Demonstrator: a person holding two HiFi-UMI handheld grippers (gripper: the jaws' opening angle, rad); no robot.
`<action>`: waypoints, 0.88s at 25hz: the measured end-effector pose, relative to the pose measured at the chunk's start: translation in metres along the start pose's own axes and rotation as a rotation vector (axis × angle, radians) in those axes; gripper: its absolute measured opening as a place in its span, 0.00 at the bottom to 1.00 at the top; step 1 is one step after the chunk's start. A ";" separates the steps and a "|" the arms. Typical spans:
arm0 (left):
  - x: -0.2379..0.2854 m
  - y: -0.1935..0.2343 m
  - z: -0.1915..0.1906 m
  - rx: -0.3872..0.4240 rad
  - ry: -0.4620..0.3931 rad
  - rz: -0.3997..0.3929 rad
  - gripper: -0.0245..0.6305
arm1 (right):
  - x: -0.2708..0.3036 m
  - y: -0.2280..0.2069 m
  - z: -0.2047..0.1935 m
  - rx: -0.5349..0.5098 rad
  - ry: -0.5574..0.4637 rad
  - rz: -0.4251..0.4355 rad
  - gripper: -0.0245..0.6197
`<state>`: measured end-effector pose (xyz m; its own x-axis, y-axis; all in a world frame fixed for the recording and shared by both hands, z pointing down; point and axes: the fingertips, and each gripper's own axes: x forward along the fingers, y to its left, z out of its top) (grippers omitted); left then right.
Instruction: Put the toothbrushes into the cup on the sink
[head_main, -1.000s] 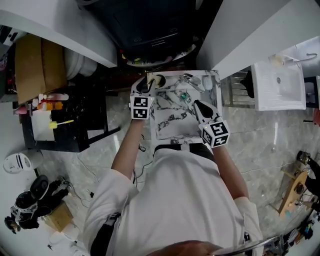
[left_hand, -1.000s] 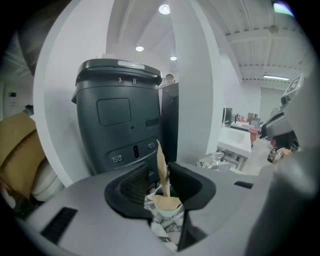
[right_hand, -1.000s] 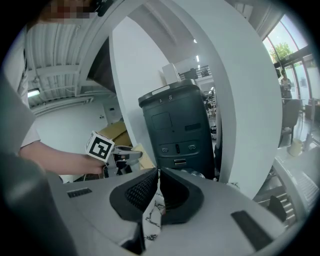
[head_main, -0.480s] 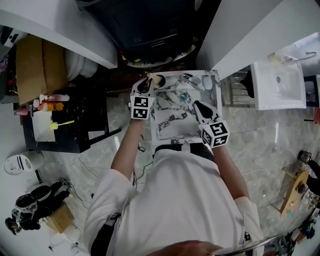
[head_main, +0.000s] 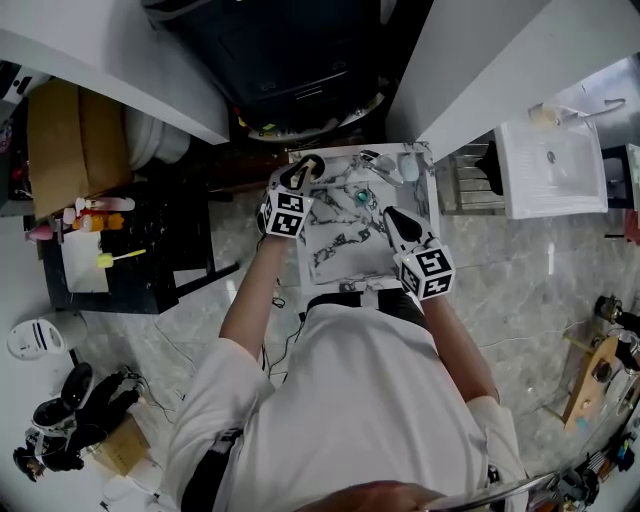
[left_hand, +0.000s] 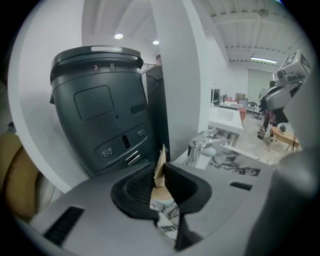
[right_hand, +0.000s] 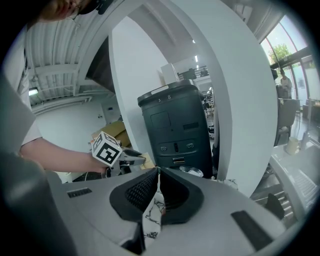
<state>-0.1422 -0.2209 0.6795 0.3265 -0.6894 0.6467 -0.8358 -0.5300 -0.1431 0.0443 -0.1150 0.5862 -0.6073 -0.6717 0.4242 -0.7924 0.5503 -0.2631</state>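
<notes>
A tan paper cup (left_hand: 161, 156) stands at the back left corner of the marble sink top (head_main: 340, 240). My left gripper (left_hand: 161, 172) has the cup's wall between its pads. Its jaws have just been closing from wide and then eased open a little, and they still pinch the wall. In the head view this gripper (head_main: 303, 172) sits over that corner. My right gripper (head_main: 392, 218) hovers over the sink's right side, shut with nothing in it. A small teal thing (head_main: 362, 196) lies on the marble, too small to tell what it is.
A chrome faucet (left_hand: 200, 145) rises at the sink's back edge. A tall dark bin (left_hand: 107, 107) stands behind the sink between white walls. At the left is a dark shelf (head_main: 150, 250) with bottles and a yellow item (head_main: 118, 257). A white basin (head_main: 555, 168) lies to the right.
My left gripper has dropped slightly onto the cup and its jaws have closed on the cup's wall. The right gripper has stayed where it was.
</notes>
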 end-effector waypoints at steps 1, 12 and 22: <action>0.001 0.000 -0.002 -0.001 0.007 0.003 0.14 | -0.001 0.000 -0.001 0.000 0.002 -0.001 0.10; -0.008 0.003 0.001 -0.052 -0.025 0.019 0.32 | -0.001 0.003 0.000 -0.004 0.000 0.008 0.10; -0.042 -0.007 0.015 -0.125 -0.091 0.019 0.31 | -0.002 0.010 0.018 -0.045 -0.021 0.062 0.10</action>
<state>-0.1432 -0.1959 0.6419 0.3435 -0.7438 0.5734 -0.8890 -0.4544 -0.0569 0.0367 -0.1168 0.5674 -0.6565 -0.6457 0.3899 -0.7502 0.6126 -0.2488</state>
